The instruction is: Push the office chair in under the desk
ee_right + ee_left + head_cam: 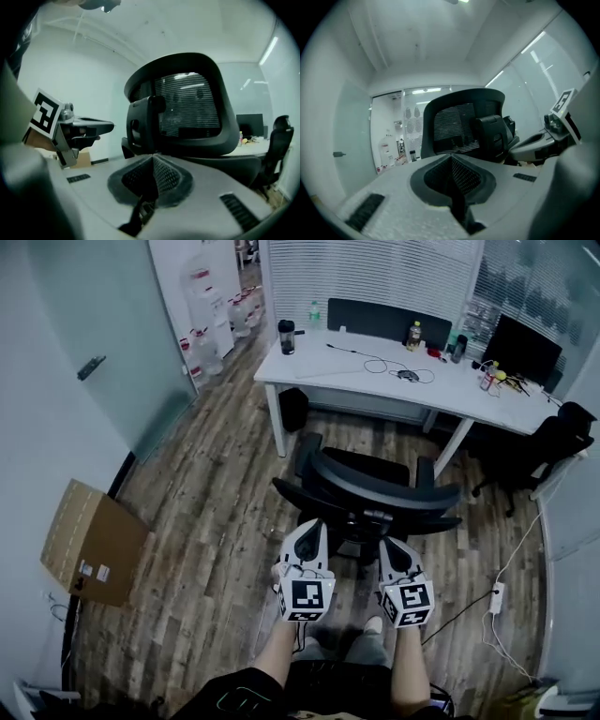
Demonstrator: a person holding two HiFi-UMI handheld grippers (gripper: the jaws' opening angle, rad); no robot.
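Black mesh-backed office chair (pixel 384 488), matt white desk (pixel 309 367) (smooth top), wood-plank floor (pixel 216 512).

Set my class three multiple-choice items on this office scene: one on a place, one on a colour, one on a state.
1. Relative to the desk, the office chair stands: A) pushed in under it; B) on the floor short of it; C) on top of it.
2. The desk top is: A) white; B) black; C) red.
3. The left gripper and right gripper are: A) both wide open; B) both shut, empty; C) clamped on the chair's armrest.

Answers: B, the head view shows the seat in front of the desk edge. A, the top looks white. B, each gripper view shows its jaws together with nothing between them.
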